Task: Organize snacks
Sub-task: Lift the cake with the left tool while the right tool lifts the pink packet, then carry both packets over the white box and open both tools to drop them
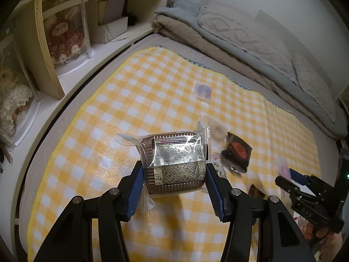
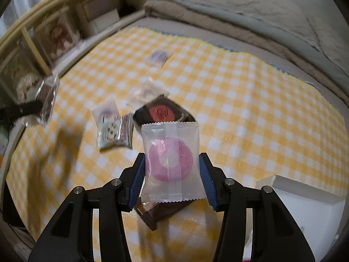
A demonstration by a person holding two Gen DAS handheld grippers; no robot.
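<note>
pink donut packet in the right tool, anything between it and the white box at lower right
Nothing visible. The pink donut packet is held clear of the cloth in the right tool, with only bare checked cloth before the white box.

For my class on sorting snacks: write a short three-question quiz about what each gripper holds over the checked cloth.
1. True or false: the left gripper is empty.
2. What does the right gripper hold? A) a brown box B) a pink ring snack in a clear wrapper C) nothing
3. Fill in: the yellow checked cloth lies on a ____.

Key: 1 false, it clamps a brown wrapped cake; 2 B; 3 bed.
</note>
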